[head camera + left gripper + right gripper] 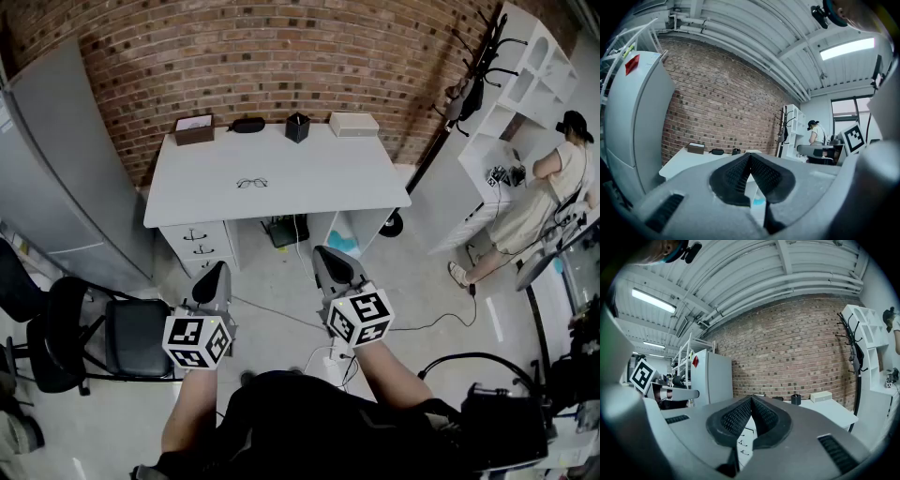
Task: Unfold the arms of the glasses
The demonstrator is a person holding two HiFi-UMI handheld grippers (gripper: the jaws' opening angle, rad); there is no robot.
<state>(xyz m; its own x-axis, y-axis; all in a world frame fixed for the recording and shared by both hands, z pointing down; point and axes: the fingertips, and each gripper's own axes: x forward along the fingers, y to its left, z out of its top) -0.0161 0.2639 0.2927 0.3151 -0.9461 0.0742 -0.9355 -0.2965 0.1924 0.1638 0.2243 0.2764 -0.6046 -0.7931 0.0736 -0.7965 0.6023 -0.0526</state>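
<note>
A pair of thin-framed glasses (252,183) lies on the white desk (309,164) against the brick wall, well ahead of both grippers. My left gripper (214,275) hangs over the floor in front of the desk's drawers, jaws shut and empty. My right gripper (336,261) is held beside it, a little further forward, also shut with nothing in it. In the left gripper view the jaw tips (750,154) meet, with the desk (684,161) far behind. The right gripper view shows its tips (751,398) closed too, the desk (832,411) to the right.
On the desk's back edge stand a brown box (194,128), a dark case (247,124), a black pen cup (297,126) and a white box (353,124). A grey cabinet (66,159) stands left, a black chair (112,333) nearby. A person (548,192) stands at white shelves on the right.
</note>
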